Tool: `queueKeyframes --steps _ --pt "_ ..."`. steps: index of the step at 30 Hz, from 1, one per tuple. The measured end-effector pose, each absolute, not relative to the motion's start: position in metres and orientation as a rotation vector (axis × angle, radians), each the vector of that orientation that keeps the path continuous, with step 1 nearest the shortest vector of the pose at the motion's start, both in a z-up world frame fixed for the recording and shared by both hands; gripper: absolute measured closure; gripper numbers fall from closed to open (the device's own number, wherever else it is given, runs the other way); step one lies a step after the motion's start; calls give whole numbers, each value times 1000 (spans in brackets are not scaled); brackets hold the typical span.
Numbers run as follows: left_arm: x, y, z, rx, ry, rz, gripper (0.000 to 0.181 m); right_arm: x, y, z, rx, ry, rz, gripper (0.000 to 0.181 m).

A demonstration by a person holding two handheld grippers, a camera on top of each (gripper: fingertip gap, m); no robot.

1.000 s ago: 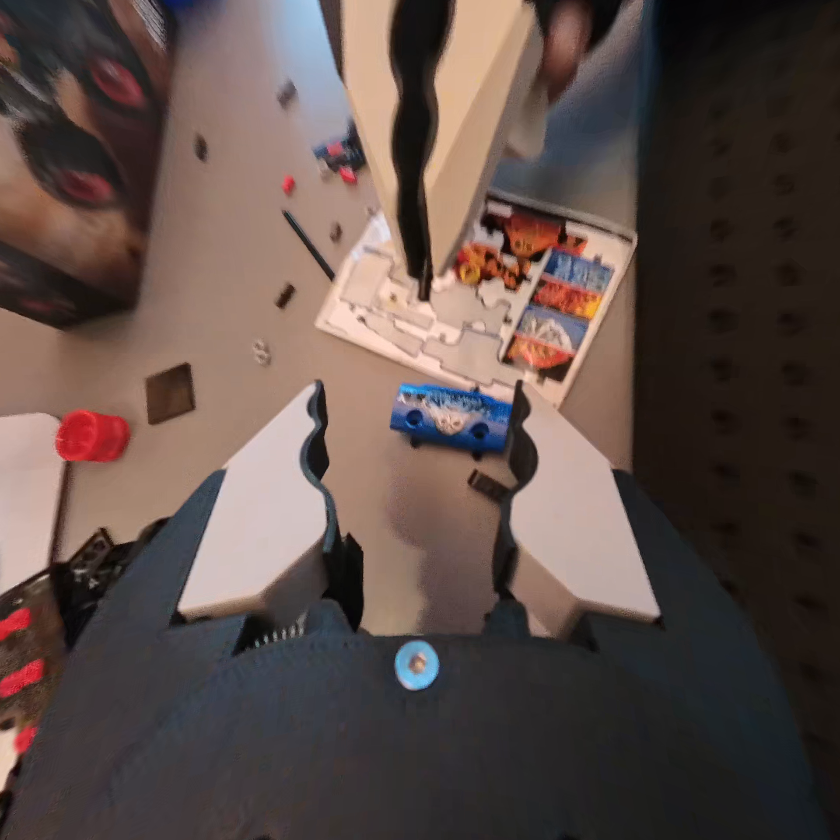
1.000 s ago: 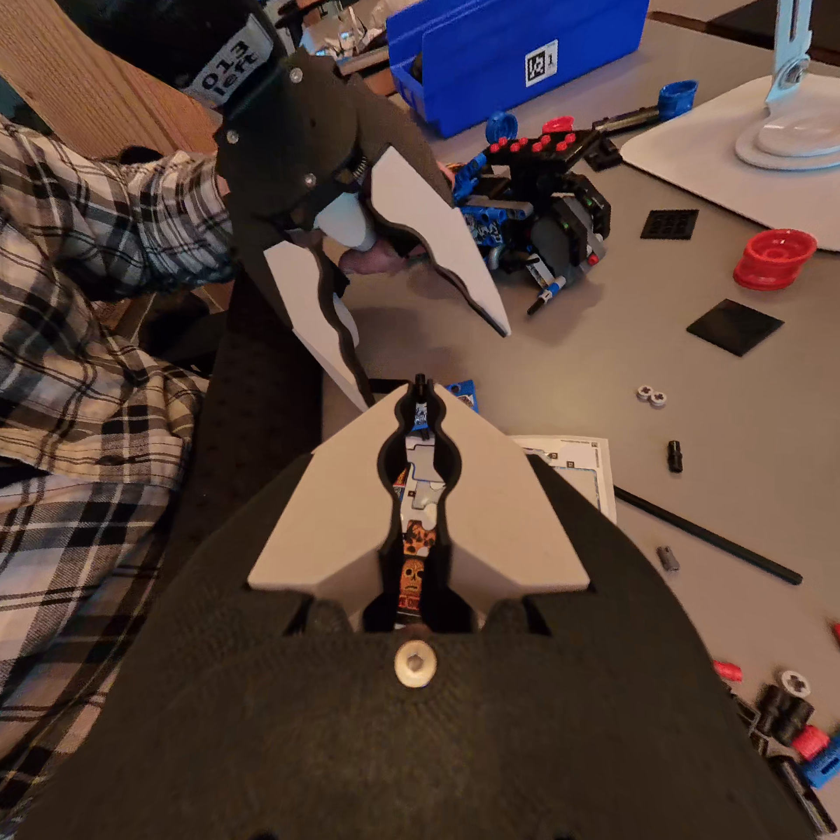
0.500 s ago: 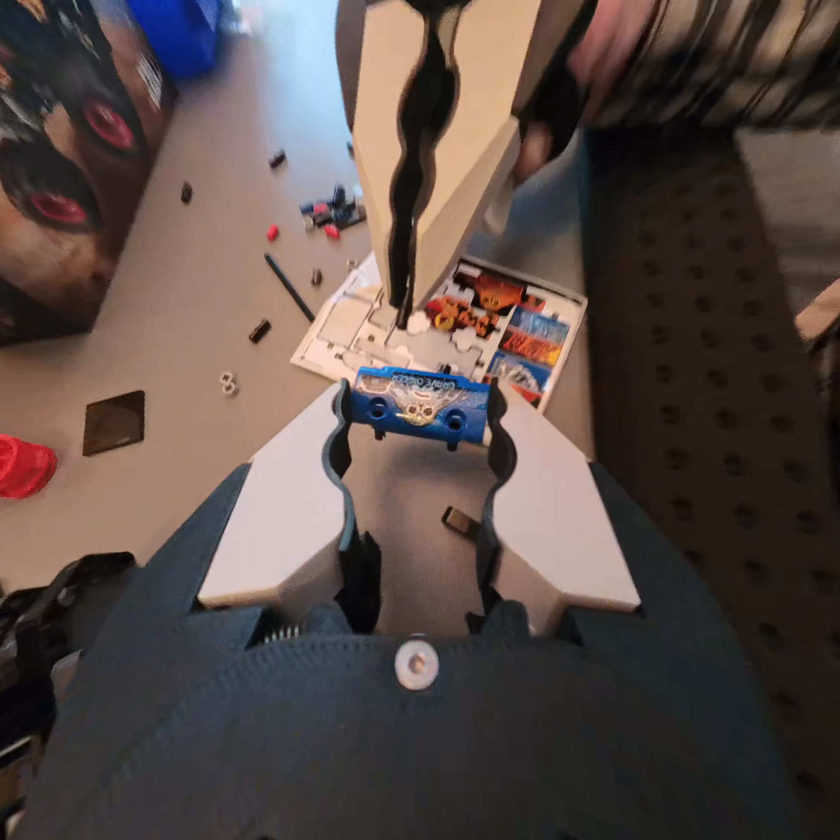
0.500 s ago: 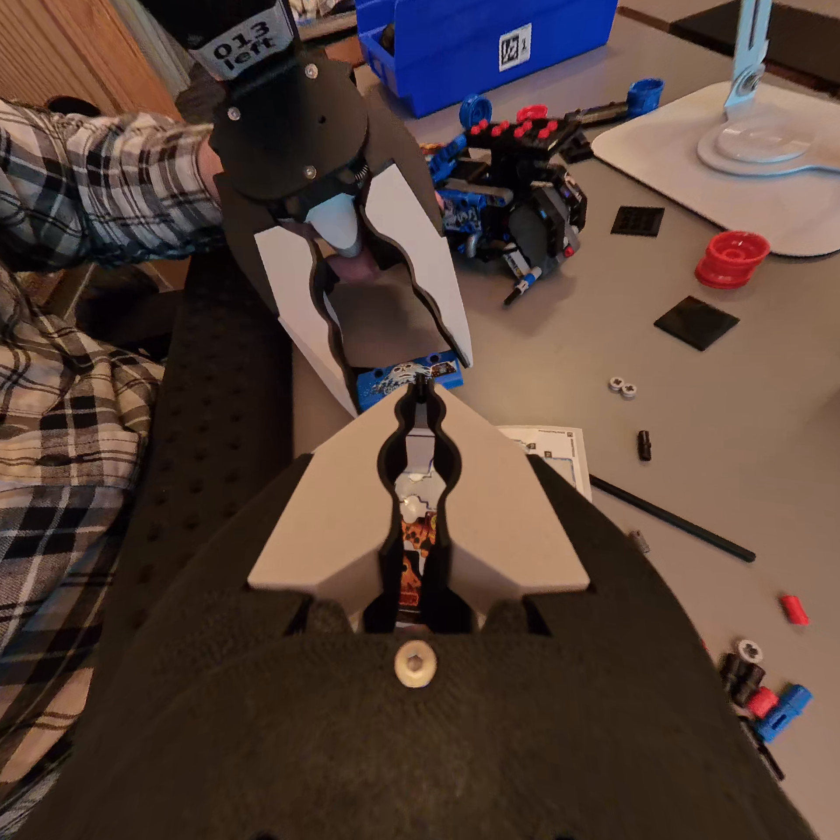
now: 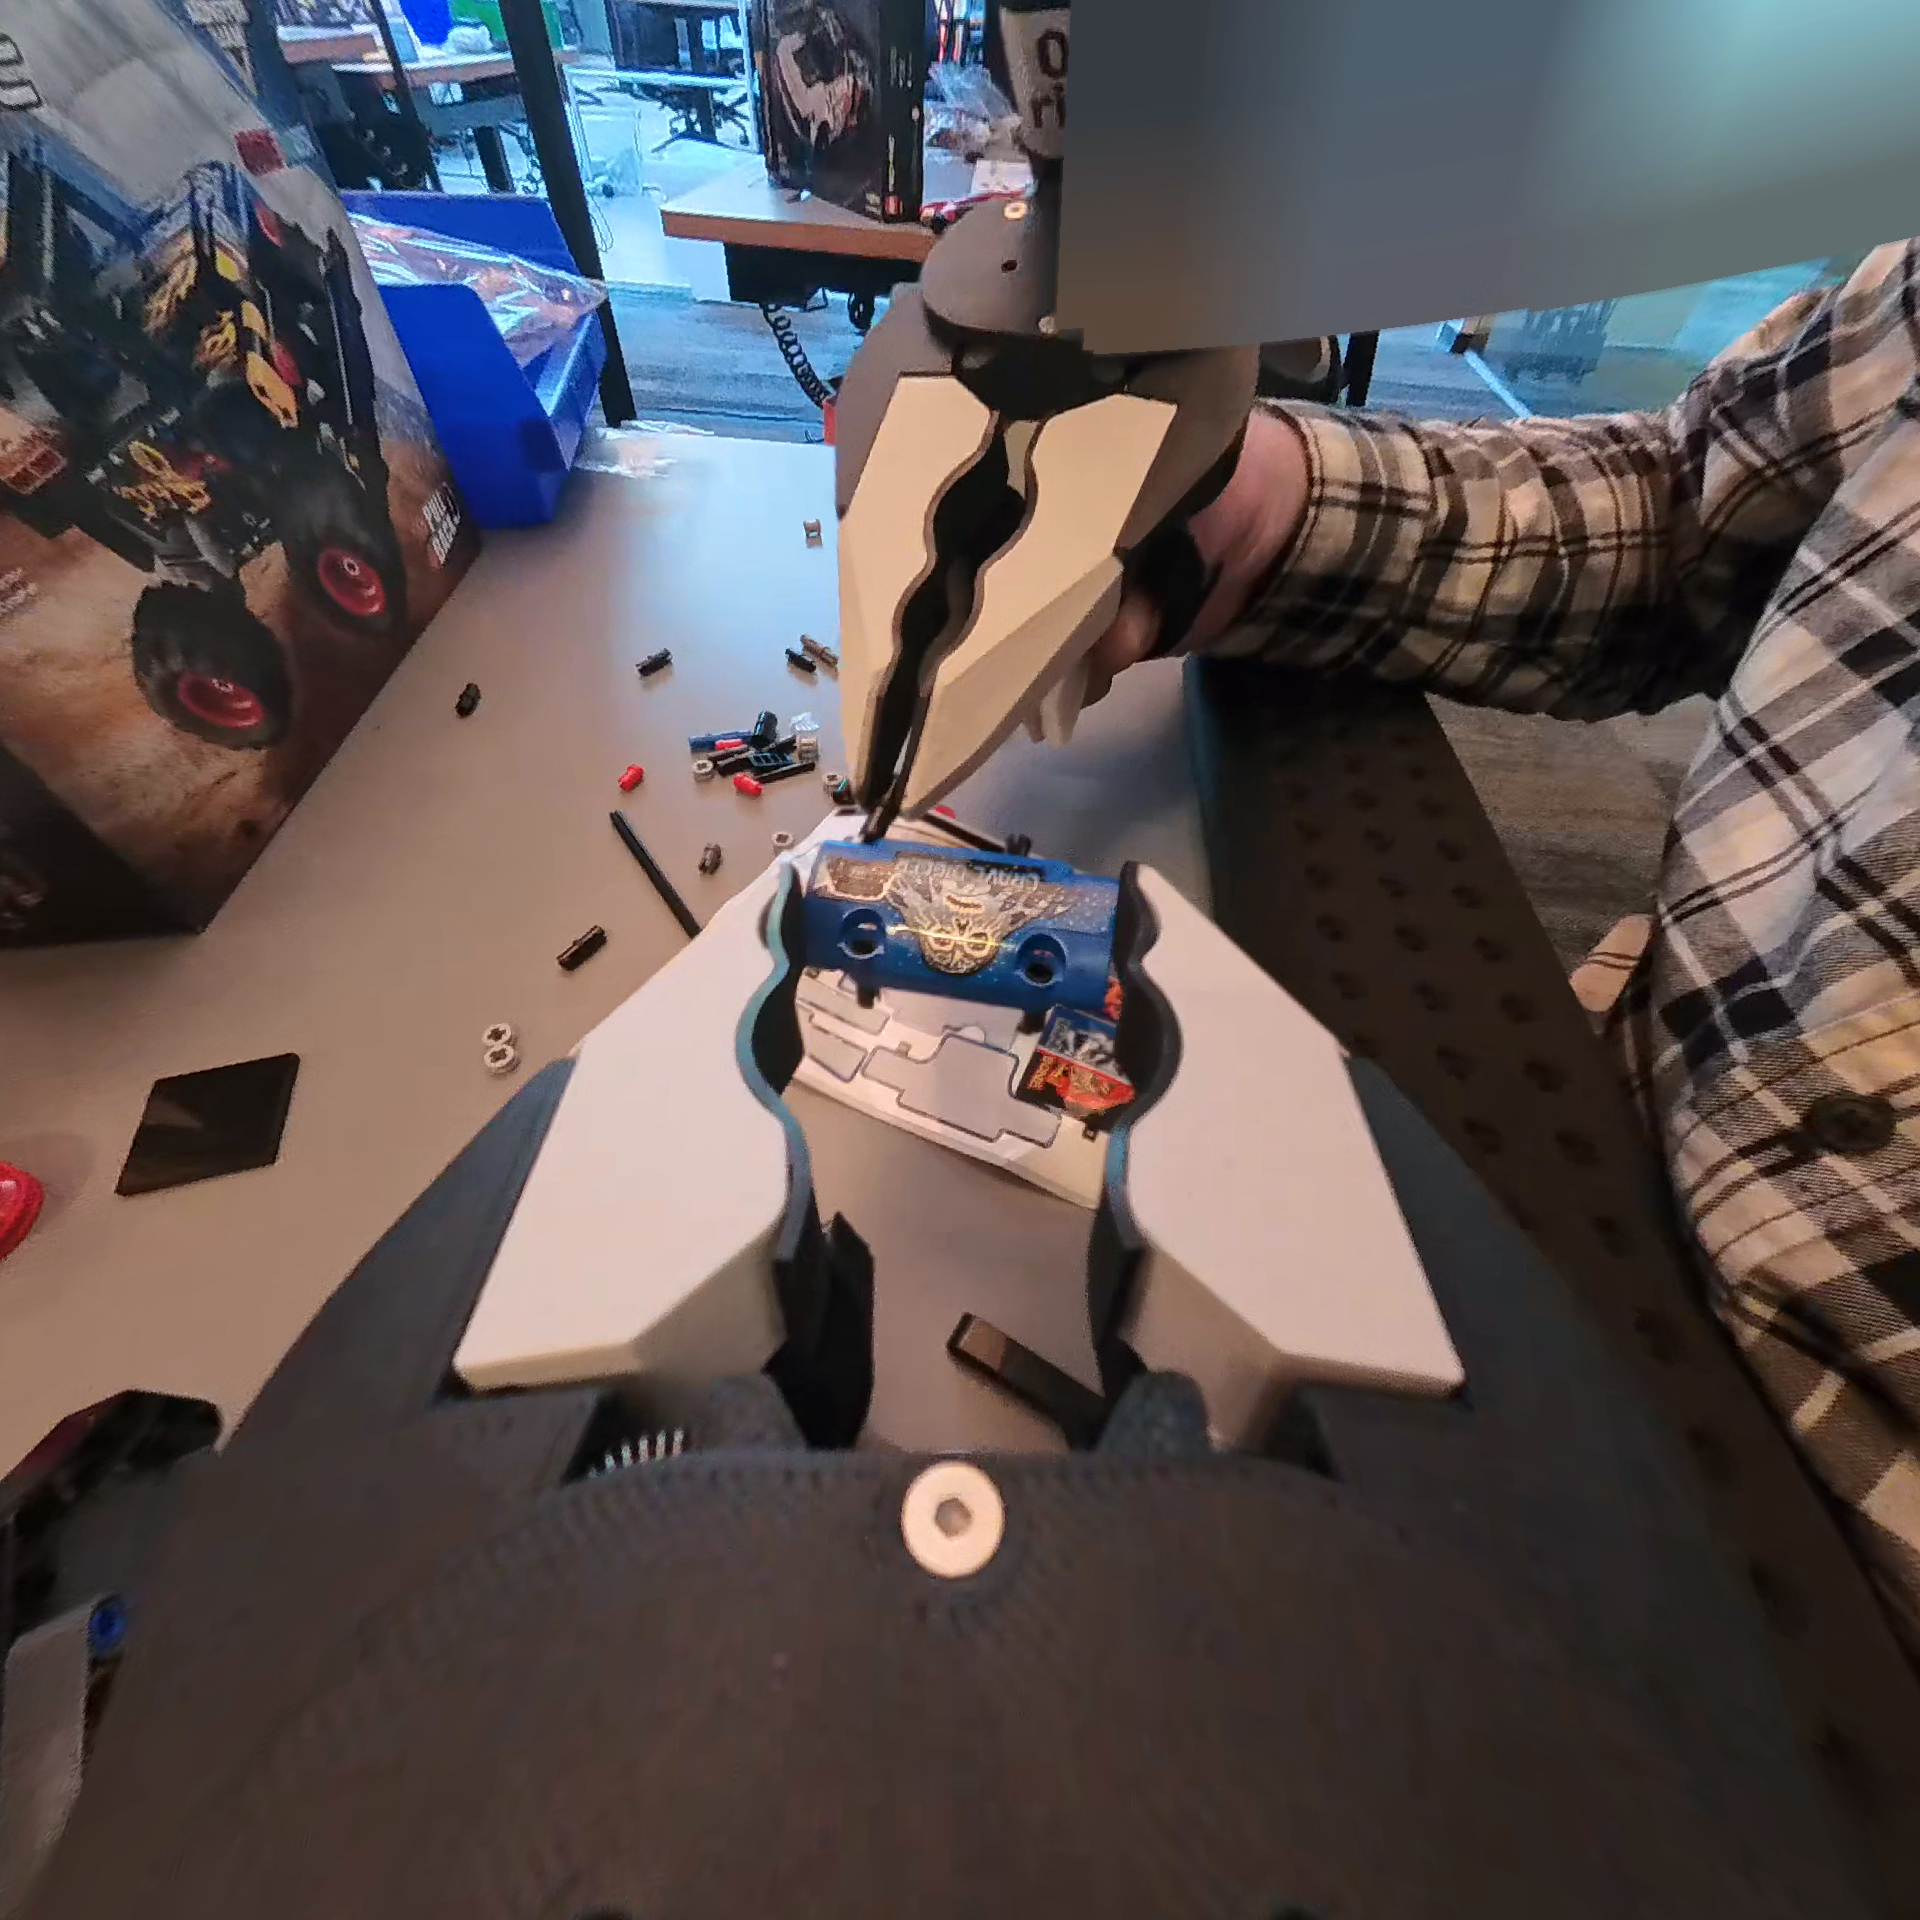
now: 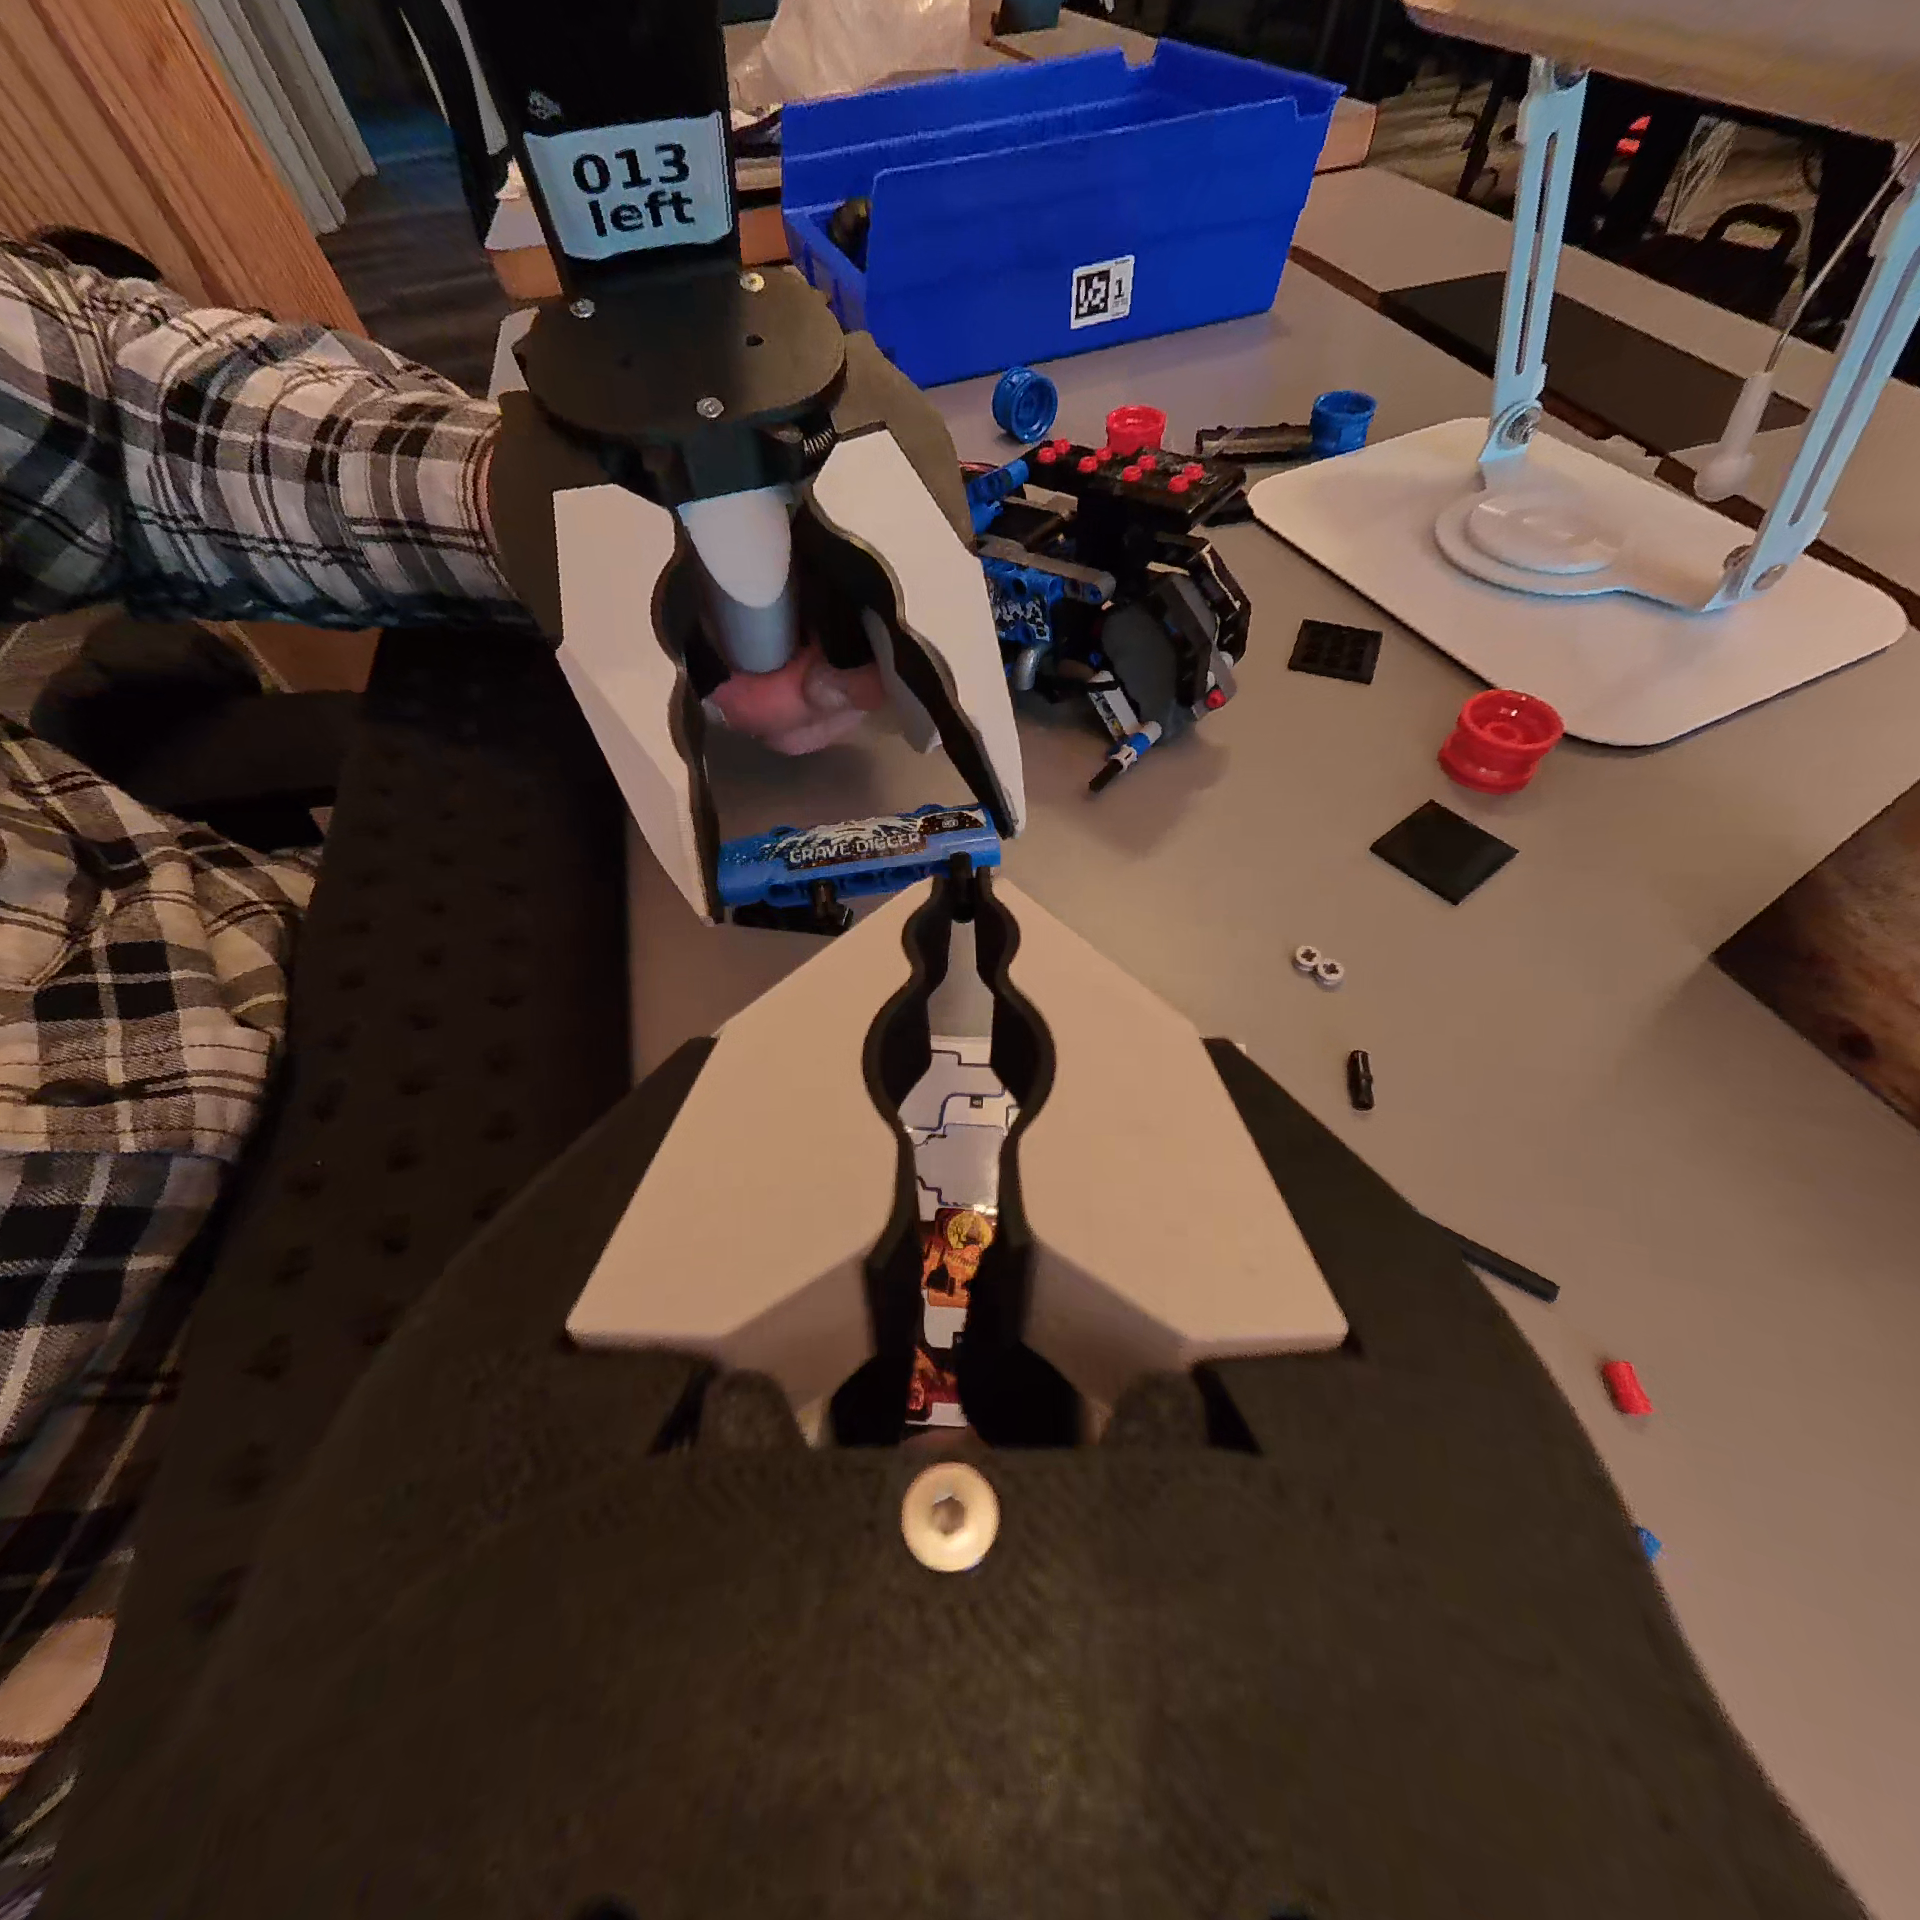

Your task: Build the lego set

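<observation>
Above the grey tabletop (image 5: 395,935), the left gripper (image 5: 956,935) clamps the long blue printed plastic lego beam (image 5: 956,930) endwise; the right gripper (image 6: 961,878), closed on a small black pin (image 6: 964,873), meets its end.

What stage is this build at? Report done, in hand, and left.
Done: a partly built truck stands on the table.
In hand: the left gripper holds a blue stickered piece between its fingertips; the right gripper, shut on a small black pin, meets that piece's end.
Left: red wheel, black tiles and loose pins lie unattached.
</observation>
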State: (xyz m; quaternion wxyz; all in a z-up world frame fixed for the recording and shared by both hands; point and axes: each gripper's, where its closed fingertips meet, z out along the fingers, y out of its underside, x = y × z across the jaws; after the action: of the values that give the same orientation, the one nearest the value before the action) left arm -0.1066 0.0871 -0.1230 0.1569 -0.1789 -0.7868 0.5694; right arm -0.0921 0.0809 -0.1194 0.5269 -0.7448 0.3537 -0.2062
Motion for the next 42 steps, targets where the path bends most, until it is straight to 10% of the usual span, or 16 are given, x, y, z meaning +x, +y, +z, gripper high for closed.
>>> queueKeyframes --steps 20,21,42 --pt "-111 86 -100 -479 -2134 1728 124 -98 86 -106 -1741 764 -500 179" --pt "-120 93 -93 -537 -2068 1730 181 -98 88 -107 -1745 754 -501 179" --pt "-69 69 -126 -593 -2786 1531 145 -96 50 -109 -1689 849 -519 179"
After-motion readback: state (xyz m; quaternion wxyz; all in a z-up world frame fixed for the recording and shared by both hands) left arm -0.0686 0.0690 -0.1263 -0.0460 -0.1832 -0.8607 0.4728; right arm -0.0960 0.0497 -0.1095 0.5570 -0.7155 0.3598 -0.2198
